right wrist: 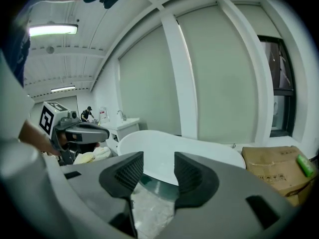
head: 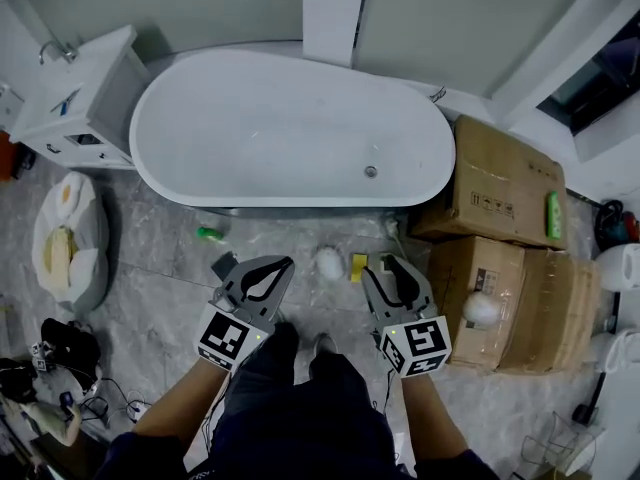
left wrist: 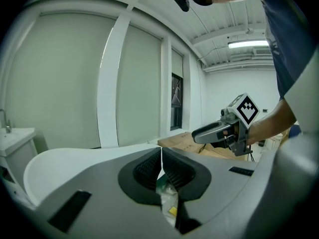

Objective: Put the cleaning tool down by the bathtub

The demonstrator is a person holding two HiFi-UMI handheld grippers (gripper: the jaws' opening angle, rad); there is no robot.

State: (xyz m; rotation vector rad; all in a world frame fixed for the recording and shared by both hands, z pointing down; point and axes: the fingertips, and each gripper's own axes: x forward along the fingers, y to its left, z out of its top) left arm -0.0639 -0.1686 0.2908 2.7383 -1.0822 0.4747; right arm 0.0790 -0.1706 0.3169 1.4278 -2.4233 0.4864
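Observation:
The white bathtub (head: 290, 133) fills the upper middle of the head view, and shows again in my gripper views (left wrist: 75, 158) (right wrist: 164, 148). On the floor just in front of it lie a white round cleaning tool (head: 328, 262) and a small yellow piece (head: 358, 266). My left gripper (head: 284, 263) hovers left of them, its pads touching with nothing between (left wrist: 161, 156). To the right of them, my right gripper (head: 394, 265) stands open and empty (right wrist: 158, 168). Each gripper view also catches the other gripper (left wrist: 219, 129) (right wrist: 79, 131).
A white sink cabinet (head: 80, 98) stands left of the tub. Cardboard boxes (head: 500, 183) are stacked at its right, with a green bottle (head: 553, 215) and a white ball (head: 481, 310) on them. A green item (head: 210, 233), a white bag (head: 68, 243) and cables (head: 60, 368) lie left.

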